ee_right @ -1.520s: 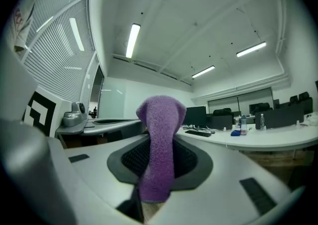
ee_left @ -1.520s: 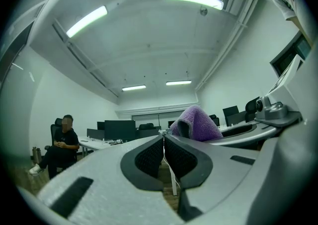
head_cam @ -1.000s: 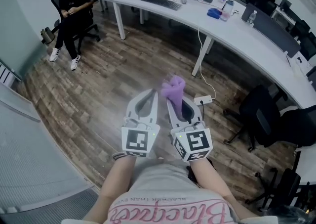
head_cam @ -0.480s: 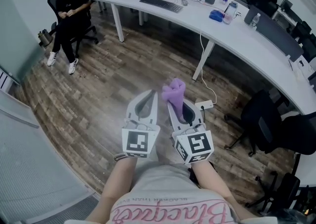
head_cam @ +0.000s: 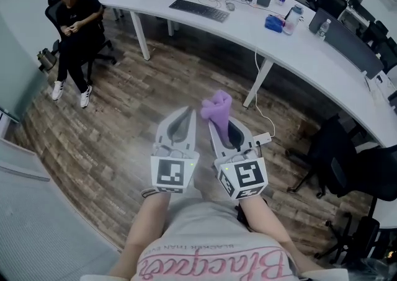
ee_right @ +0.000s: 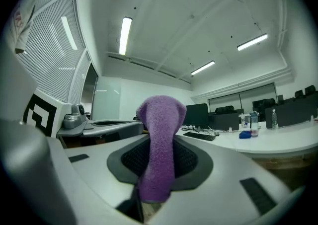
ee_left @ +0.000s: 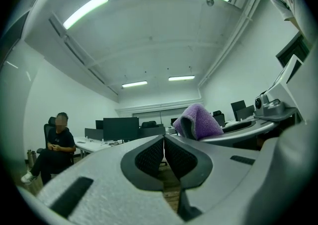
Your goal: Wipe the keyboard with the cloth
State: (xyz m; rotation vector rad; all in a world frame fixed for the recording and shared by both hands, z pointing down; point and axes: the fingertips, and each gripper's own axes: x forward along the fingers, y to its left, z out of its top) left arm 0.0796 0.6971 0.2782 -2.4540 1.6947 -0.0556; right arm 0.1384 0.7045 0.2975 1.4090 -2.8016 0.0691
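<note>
Right gripper (head_cam: pixel 215 123) clamps the purple cloth (head_cam: pixel 216 105); left gripper (head_cam: pixel 190 114) is clenched, empty. The keyboard (head_cam: pixel 199 10) lies well ahead on the desk (head_cam: pixel 279 38) (not yet reached). Best to approach squarely, cloth end leading.

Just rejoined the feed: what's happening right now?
The person's right hand-held gripper is shut on a purple cloth; the left hand-held gripper is shut and empty. Both are held over the floor, well short of the desk where the keyboard lies, so wiping has not begun.
</note>
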